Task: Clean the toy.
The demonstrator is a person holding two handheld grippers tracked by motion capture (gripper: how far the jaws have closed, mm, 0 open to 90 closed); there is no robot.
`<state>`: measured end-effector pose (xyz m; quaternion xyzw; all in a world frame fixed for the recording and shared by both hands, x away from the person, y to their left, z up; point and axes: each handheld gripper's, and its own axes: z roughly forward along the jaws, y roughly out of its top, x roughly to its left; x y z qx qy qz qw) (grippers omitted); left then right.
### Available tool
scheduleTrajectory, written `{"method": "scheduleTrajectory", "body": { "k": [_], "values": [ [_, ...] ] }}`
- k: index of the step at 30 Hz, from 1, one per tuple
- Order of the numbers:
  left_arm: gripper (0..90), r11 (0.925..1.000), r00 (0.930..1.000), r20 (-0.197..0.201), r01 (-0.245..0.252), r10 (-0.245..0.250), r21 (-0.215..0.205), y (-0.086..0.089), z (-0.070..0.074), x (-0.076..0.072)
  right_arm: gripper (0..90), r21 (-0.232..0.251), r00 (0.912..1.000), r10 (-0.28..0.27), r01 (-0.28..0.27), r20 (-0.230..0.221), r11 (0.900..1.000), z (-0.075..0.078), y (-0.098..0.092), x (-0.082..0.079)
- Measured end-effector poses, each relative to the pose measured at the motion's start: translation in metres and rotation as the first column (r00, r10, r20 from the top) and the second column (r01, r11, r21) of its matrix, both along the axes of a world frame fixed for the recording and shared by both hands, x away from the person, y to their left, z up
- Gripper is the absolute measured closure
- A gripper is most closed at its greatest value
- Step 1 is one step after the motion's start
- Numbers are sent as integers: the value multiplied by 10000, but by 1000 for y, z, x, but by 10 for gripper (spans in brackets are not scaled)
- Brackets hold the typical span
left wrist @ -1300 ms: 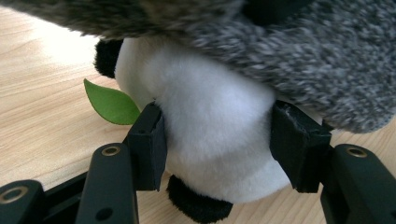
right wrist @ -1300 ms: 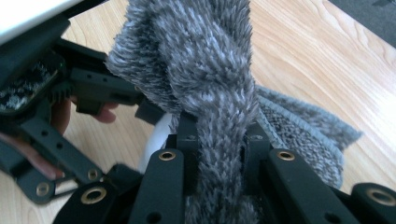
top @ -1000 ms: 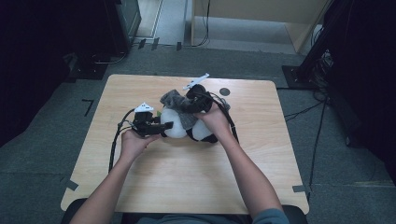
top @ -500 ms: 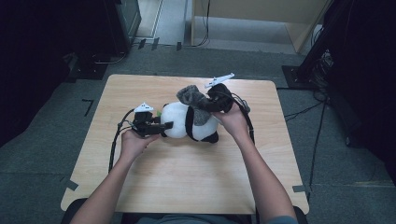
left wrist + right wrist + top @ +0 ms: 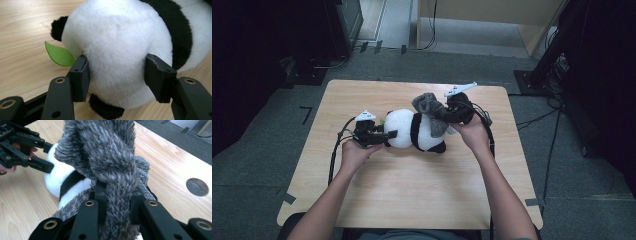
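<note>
Light wooden table, bearing a black-and-white plush panda near its middle, long axis running left to right in the high view, head end toward the left hand. Fuzzy grey knitted scarf draped over the panda's right half and drawn up and away toward the far right corner. Left gripper at the panda's head, jaws about half spread and pressed into the white plush on either side, a green felt leaf just beside one pad. Right gripper nearer the scarf, jaws nearly closed and pinching a twisted fold of it. Coming move dependent on the scarf stretching rightward from the pinned toy; whether it remains looped round the neck, probably so, though hidden by the pile. Compared with a second ago: right hand and scarf shifted outward to the right, toy stretched flatter, left hand unmoved.
</note>
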<state>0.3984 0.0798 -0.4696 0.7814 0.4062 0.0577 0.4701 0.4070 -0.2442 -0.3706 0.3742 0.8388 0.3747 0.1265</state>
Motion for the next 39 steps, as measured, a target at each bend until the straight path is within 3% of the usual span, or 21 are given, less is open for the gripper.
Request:
{"method": "scheduleTrajectory", "body": {
  "k": [5, 10, 14, 20, 27, 39],
  "values": [
    [419, 10000, 10000, -2, -6, 6, -19, 0, 0, 0, 761, -132, 9998, -212, 212, -7, 9997, 0, -10, -5],
    [419, 10000, 10000, -27, -27, 27, -7, 0, 0, 0, 764, 127, 9996, -108, 105, 251, 9999, 8, -6, -11],
    [419, 10000, 10000, -44, -9, 9, 25, 0, 0, 0, 764, 85, 9982, 313, -318, 508, 9995, 17, 12, -15],
    [418, 10000, 10000, -65, -41, 42, 34, 0, 0, 0, 764, -44, 9951, 922, -921, 361, 9957, 18, 46, -12],
    [418, 10000, 10000, -54, -46, 46, 56, 0, 0, 0, 764, -528, 9896, 1441, -1439, -6, 9882, 9, 82, -3],
    [420, 9999, 10000, -13, -82, 82, 94, -1, 1, -1, 763, -783, 9783, 2007, -2043, -511, 9758, -12, 126, 5]
  ]
}}
